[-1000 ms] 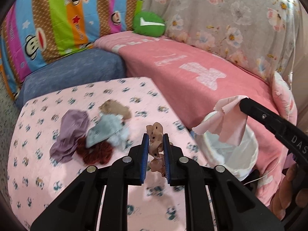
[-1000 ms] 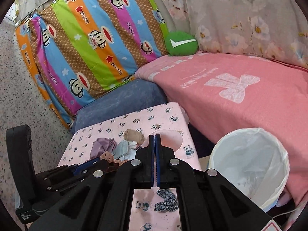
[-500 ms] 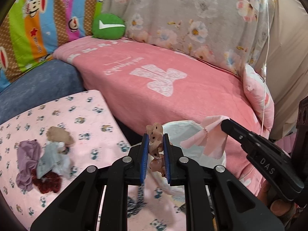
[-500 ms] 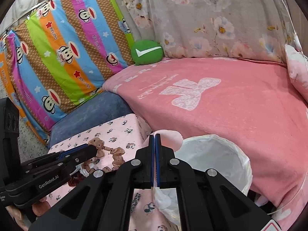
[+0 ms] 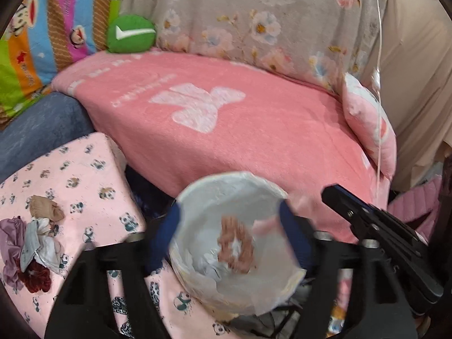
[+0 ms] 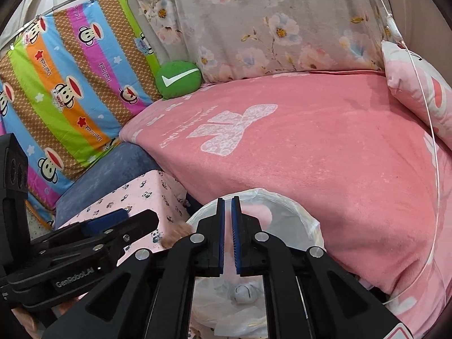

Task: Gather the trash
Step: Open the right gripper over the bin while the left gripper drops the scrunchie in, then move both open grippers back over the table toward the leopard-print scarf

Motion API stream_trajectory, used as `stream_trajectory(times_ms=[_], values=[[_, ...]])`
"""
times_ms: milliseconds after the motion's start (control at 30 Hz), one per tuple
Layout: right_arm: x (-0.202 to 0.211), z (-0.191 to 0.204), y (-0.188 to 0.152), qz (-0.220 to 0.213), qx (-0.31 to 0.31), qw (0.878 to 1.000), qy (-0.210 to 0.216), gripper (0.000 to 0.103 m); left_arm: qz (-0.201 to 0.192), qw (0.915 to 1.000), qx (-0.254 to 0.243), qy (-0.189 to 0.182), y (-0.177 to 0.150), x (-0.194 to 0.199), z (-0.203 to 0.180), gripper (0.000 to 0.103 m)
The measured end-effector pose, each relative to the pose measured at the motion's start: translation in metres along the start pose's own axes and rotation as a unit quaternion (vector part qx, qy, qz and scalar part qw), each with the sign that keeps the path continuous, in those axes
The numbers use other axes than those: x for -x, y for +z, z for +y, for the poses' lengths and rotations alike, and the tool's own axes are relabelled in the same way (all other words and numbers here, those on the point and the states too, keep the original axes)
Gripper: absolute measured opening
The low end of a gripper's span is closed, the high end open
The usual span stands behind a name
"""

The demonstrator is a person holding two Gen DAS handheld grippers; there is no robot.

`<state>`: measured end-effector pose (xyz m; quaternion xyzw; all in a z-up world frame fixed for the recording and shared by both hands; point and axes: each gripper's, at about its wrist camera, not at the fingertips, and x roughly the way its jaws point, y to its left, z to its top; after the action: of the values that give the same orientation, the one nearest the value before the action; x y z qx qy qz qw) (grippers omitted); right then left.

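Drop step over the bin [image 5: 234, 197], white-lined, standing between the panda-print bench [image 5: 84, 175] on the left and the pink sofa cover [image 5: 254, 130] behind. Left claw [image 5: 230, 237] over the bin mouth, jaws opening wide, nothing pinched; brown beaded scrap [image 5: 236, 244] blurred inside the liner outline, apparently falling free, contact with the bottom not clear. Right claw [image 6: 228, 236] just above the near rim, jaws narrow and starting to open; pink cloth [image 6: 255, 212] visible behind and below the pads, whether pads still pinch it cannot tell. To do it well: keep both claws centred above the opening, not over the rim, since the thin liner looks floppy and a light cloth could drape on the edge. Open the right claw fully and hold level until the cloth clears the pads, fabric tends to cling to the ribbed blue pads. Avoid knocking the two claws together, close side by side here. More trash left on the bench, far left: purple, grey, dark red and tan scraps in a pile [image 5: 31, 243], well apart from the bin.
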<state>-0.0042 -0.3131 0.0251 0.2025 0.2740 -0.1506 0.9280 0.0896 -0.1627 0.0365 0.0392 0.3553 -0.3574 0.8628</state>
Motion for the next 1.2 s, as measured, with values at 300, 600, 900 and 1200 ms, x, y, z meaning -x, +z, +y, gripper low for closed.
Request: stream_trajectory(times_ms=[300,600,900,1200], values=[[0.007,-0.004,-0.001,-0.006,-0.003,1.000,0.004,0.024,-0.008,0.9990,-0.004,0.043,-0.002,0.005,0.005,0.075],[0.010,0.023,-0.013,0.001,0.025,1.000,0.015,0.034,-0.014,0.9968,0.009,0.078,-0.013,0.023,0.024,0.075],[0.009,0.056,-0.036,0.026,0.050,0.998,0.032,0.043,-0.009,0.9903,0.020,0.137,-0.029,0.045,0.049,0.075],[0.005,0.091,-0.060,0.055,0.067,0.995,0.051,0.045,-0.007,0.9838,0.044,0.174,-0.046,0.064,0.079,0.075]])
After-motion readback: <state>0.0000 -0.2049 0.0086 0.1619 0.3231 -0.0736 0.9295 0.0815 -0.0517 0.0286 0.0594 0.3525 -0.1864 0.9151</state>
